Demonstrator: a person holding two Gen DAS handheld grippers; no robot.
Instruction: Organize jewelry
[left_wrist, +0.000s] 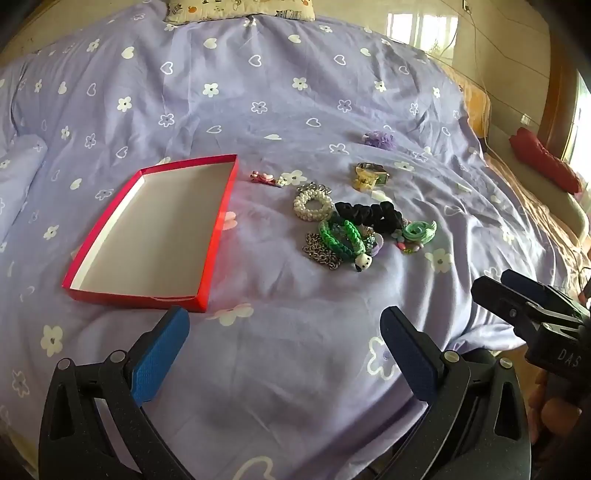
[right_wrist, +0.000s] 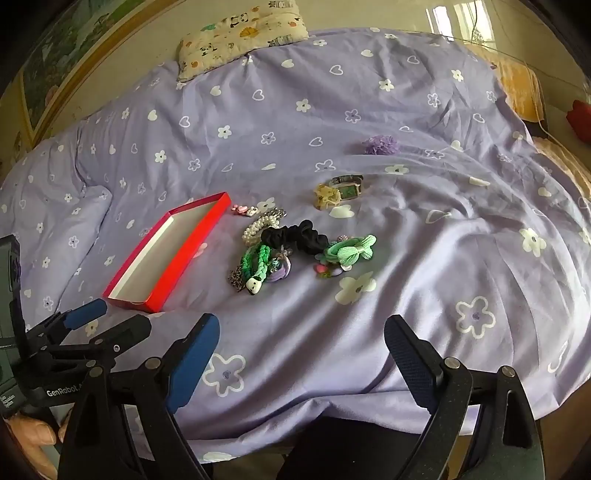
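Looking through the left wrist camera, you had nothing sorted yet: the red box (left_wrist: 155, 236) lay on the bedspread (left_wrist: 258, 92) with its white floor bare. Your left gripper (left_wrist: 284, 332) hung over the near edge of the bed with its fingers spread wide and nothing between them. To the right of the box sat the whole loose pile: a pearl bracelet (left_wrist: 313, 206), a black scrunchie (left_wrist: 369, 214), green braided bands (left_wrist: 341, 240) with a small panda charm, and a metal chain (left_wrist: 321, 254) partly under them. A pink clip (left_wrist: 263, 178) lay just beside the box's far corner, a watch (left_wrist: 371, 175) farther off, and a purple scrunchie (left_wrist: 379, 139) farthest of all. Your right gripper (left_wrist: 491, 286) showed at the right edge, well apart from the pile.

From the right wrist camera, your right gripper (right_wrist: 301, 334) was likewise spread and empty, near the bed's front edge. The box (right_wrist: 166, 254) sat left of the pile, the mint-green hair tie (right_wrist: 351, 249) at the pile's right side, and the watch (right_wrist: 345, 184) beyond. By my judgement the task stood at its very start, with every piece left to move into the box.
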